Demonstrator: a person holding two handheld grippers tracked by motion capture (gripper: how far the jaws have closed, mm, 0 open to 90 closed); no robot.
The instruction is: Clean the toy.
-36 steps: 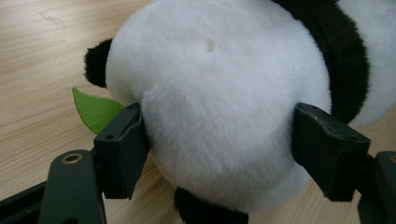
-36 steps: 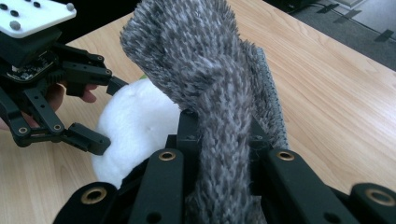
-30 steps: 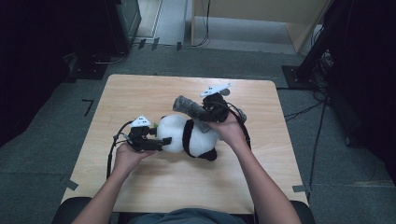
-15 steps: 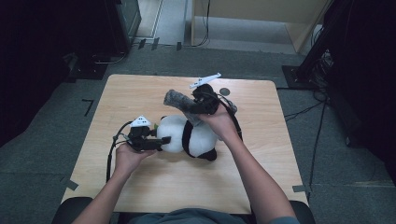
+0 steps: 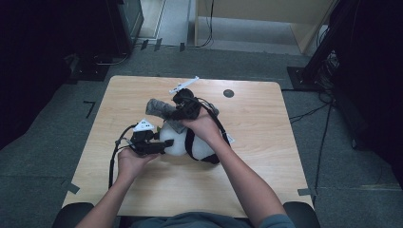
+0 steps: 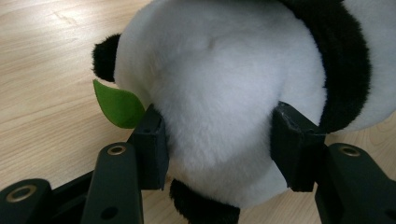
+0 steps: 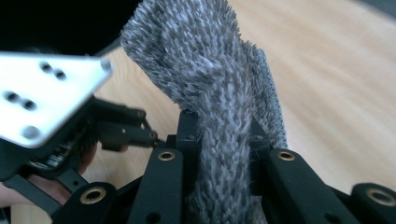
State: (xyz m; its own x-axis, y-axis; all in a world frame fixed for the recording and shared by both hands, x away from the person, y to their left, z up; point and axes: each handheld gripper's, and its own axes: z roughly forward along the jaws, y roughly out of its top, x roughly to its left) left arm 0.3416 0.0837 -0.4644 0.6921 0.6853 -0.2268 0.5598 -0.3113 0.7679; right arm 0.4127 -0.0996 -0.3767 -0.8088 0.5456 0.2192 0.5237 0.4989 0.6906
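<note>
- Two grippers are at work on one wooden bench [image 5: 266, 156]; every place below is given relative to the plush panda [image 5: 190, 142], which lies on its side near the bench's middle.
- Plush panda: white body with a black band, long axis running roughly across the bench from the person's left to right. In the left gripper view its white bulk [image 6: 219, 107] sits between the jaws, with a green leaf [image 6: 119, 105] just beside one jaw.
- Grey fuzzy cloth [image 5: 159, 108]: held above the panda's far side, off the bench, its free end reaching toward the person's left. In the right gripper view the cloth [image 7: 219, 107] rises lengthwise out of the jaws.
- Left gripper [image 5: 159, 146]: at the panda's left end, jaws clenched on the plush body, pressing into the fur on both sides.
- Right gripper [image 5: 183, 107]: just over the panda's far upper side, jaws clamped on the cloth.
- Judgement: the cloth lies directly above the panda, so the right gripper is the nearer one to lay it down.
</note>
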